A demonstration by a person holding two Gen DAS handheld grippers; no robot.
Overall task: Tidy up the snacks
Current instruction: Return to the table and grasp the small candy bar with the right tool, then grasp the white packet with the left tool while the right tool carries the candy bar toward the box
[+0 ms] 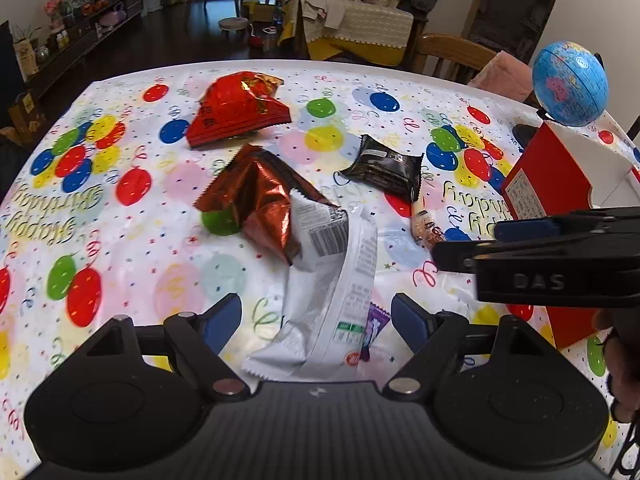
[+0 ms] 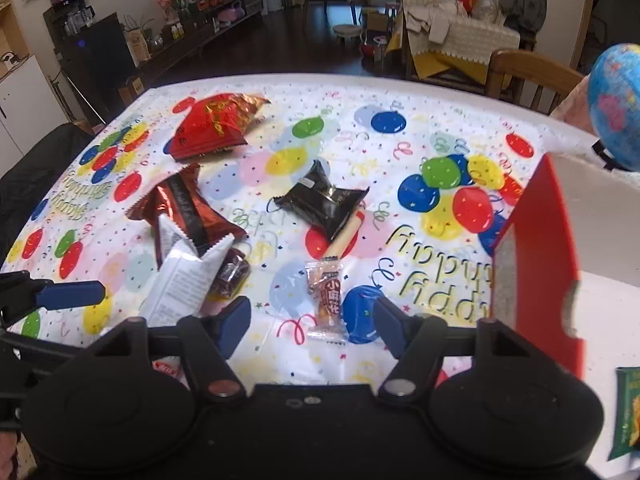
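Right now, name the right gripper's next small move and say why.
Probably ease the right gripper down and close on the small clear snack packet: it lies flat between the open jaws, untouched, with the red box just beside it.

left wrist: looks down along its jaws, close over the white packet [image 1: 332,280] on the table [image 1: 160,280], facing the far living room | right wrist: same tilt, set further right, near the red box [image 2: 536,248] | shared: balloon tablecloth [image 2: 400,152], snack pile, globe [image 1: 570,84]
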